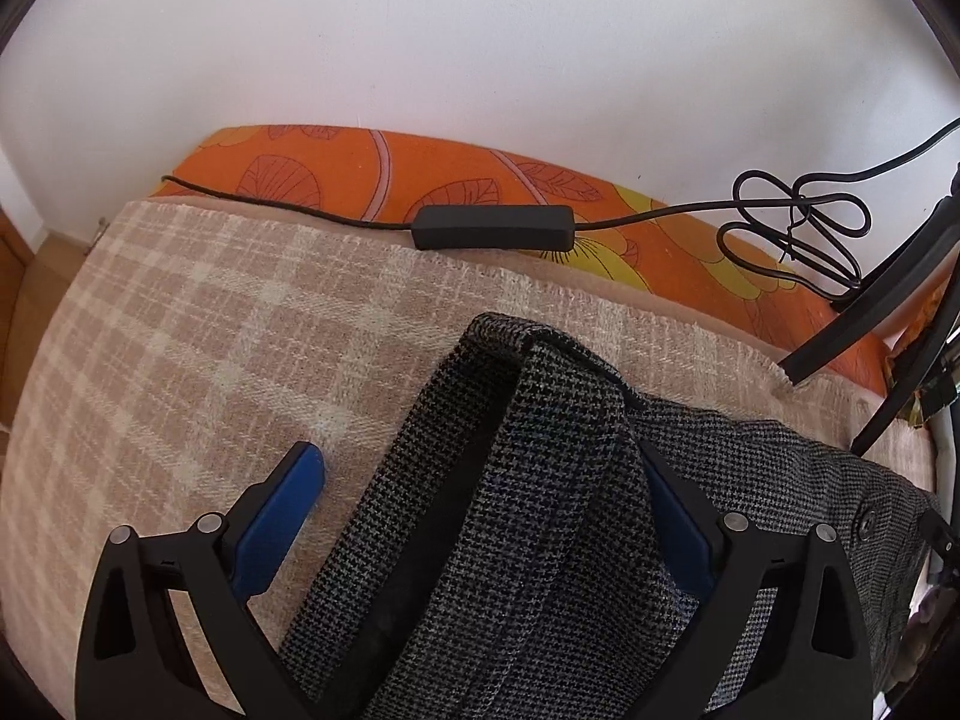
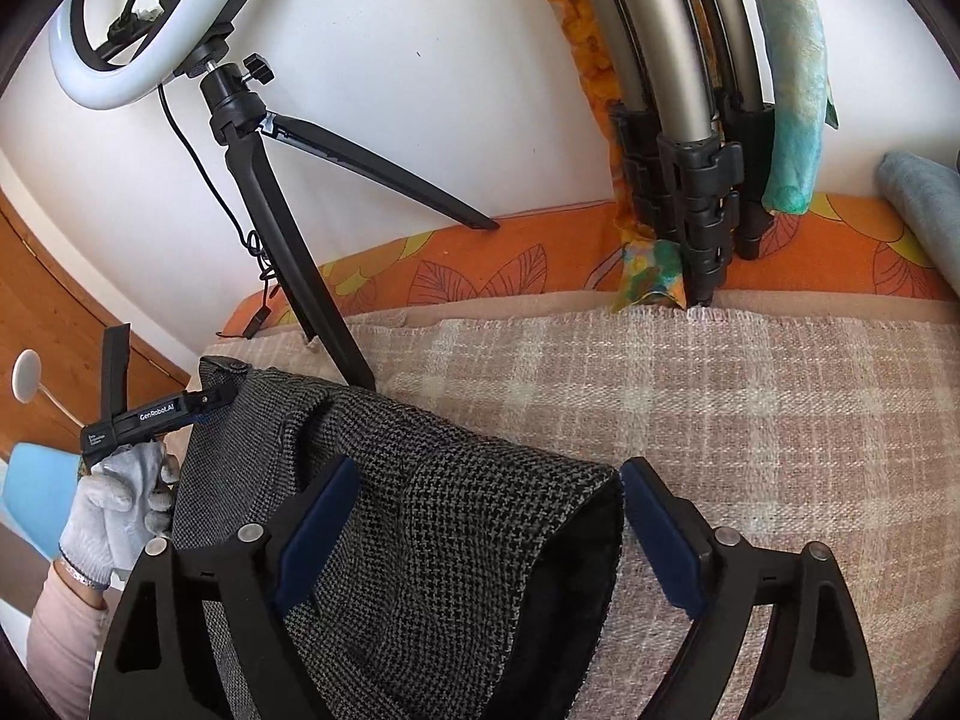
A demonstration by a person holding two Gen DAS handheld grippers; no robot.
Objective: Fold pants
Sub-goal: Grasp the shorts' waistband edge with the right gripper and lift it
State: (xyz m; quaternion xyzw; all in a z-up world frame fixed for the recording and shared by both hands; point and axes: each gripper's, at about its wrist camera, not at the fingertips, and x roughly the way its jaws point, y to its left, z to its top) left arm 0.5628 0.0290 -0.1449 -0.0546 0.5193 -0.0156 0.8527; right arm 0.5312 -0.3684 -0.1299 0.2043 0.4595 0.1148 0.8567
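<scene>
Bare blanket (image 1: pixel 180 330) lies open left of the pants (image 1: pixel 510 510), and more to their right. At the far edge a cable box (image 1: pixel 492 227) lies, tripod legs (image 2: pixel 312 276) stand just beyond the pants, and a clamped pole (image 2: pixel 696 192) stands far right.

The pants (image 1: pixel 528 480) have a small black-and-grey houndstooth pattern with a black inside. The blanket (image 1: pixel 180 330) below them is beige with cream checks. The sheet (image 1: pixel 360 174) is orange with yellow parts and drawn leaf outlines. Each hand-held gripper (image 2: pixel 486 534) is black with blue pads (image 2: pixel 318 534). The glove (image 2: pixel 114 510) is white-grey.
</scene>
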